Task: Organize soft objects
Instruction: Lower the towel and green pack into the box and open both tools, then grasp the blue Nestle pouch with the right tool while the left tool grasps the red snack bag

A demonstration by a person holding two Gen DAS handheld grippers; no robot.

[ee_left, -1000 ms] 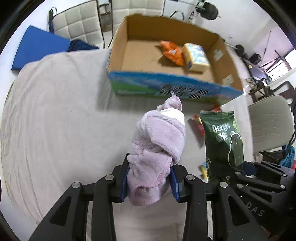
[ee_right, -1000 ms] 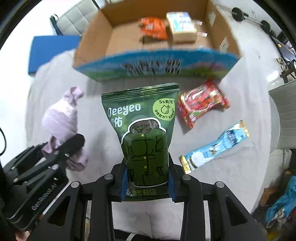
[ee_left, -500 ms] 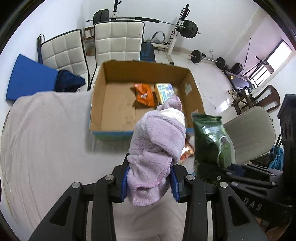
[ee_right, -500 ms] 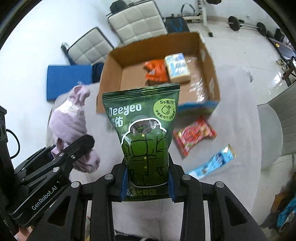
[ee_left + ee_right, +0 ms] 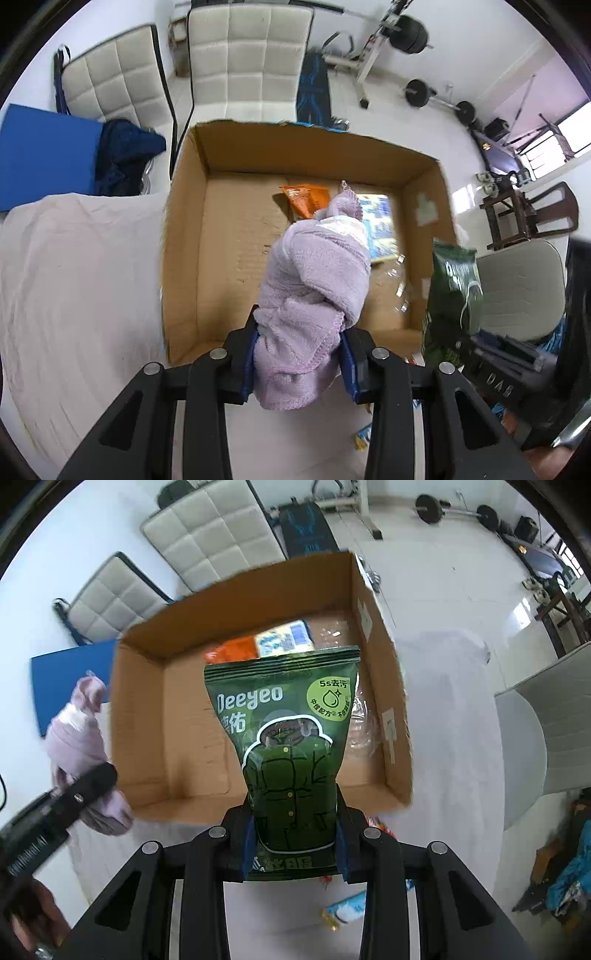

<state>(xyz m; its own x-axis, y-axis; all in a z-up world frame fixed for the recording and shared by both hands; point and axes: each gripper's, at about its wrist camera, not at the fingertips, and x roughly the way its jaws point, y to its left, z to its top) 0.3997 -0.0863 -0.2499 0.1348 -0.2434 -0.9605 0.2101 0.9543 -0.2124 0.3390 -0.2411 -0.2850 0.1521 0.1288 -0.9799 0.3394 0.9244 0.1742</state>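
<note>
Left wrist view shows your left gripper (image 5: pixel 297 363) clamped on a rolled lilac towel (image 5: pixel 314 288), its blue pads pressing the lower end of the bundle from both sides. The towel rises upright from the jaws and hangs above the open cardboard box (image 5: pixel 184 236), over the box floor toward its near wall. Inside the box, against the far wall, an orange packet (image 5: pixel 304 199) lies just beside a blue and yellow pack (image 5: pixel 380 225); some clear plastic wrap (image 5: pixel 397 280) lies near the right wall. At the right edge of this view you can see the green Deeyeo pouch (image 5: pixel 454 288), blurred, held by your other tool beside the box's right wall.

From the right wrist camera, your right gripper (image 5: pixel 293 843) is closed on the lower part of the green pouch (image 5: pixel 288 738), which stands upright with its printed face toward the lens. The pouch is held above the near right part of the box (image 5: pixel 140 716), hiding much of the floor behind it. The towel (image 5: pixel 81 738) appears at the left, outside the box's left wall from this angle. The box rests on a surface draped in a pale cloth (image 5: pixel 74 277). A blue-white sachet (image 5: pixel 347 910) lies on the cloth below the gripper, partly hidden.
</note>
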